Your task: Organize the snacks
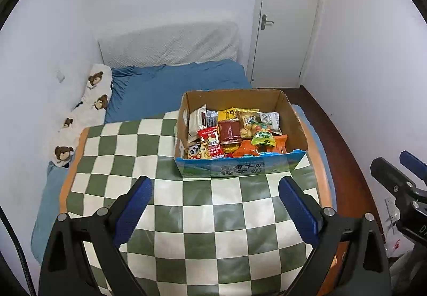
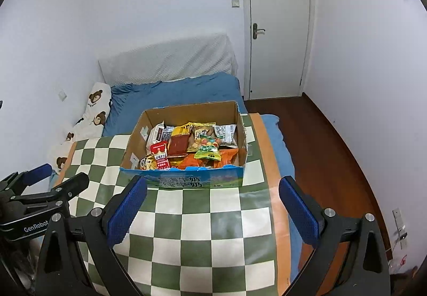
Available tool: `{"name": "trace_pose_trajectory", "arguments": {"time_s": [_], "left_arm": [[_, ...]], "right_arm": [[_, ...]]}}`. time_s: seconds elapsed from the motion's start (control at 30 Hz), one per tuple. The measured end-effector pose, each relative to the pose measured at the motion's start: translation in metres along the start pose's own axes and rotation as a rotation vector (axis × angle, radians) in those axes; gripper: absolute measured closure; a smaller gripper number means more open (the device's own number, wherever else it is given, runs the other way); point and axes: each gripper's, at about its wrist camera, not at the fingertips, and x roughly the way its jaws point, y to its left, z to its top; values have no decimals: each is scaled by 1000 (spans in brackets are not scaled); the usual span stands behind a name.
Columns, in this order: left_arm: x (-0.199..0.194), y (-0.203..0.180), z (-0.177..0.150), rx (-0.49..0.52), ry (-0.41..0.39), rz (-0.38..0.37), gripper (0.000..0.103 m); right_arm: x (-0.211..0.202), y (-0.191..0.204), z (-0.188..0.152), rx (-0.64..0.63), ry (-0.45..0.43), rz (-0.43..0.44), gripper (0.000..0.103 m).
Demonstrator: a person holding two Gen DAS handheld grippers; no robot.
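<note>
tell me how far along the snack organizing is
Done: nothing that shows; the snack packets all sit jumbled in the cardboard box, and none lie on the checkered cloth. In hand: nothing; the left gripper and right gripper are both open and empty, short of the box. Left: apparently all the sorting.

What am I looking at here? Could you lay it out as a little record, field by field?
Setting: a bedroom, bed with blue sheet, closed door
Work surface: green-and-white checked mat
Box: open cardboard box at the mat's far end
Contents: mixed snack packets, among them a green one on top and a red one
Left gripper: jaws open, holding nothing, short of the box
Right gripper: jaws open, holding nothing, short of the box
Progress: snacks all in the box, none on the mat
</note>
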Motion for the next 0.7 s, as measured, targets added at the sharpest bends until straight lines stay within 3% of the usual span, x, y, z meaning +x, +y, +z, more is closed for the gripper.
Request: {"name": "trace_pose_trajectory", "arguments": {"time_s": [0.37, 0.7], "left_arm": [[-23, 3, -3, -14, -36, 23, 6], [-7, -1, 11, -10, -73, 29, 0]], "right_arm": [[-32, 8, -2, -26, -38, 5, 2], [-7, 6, 2, -33, -29, -28, 1]]}}
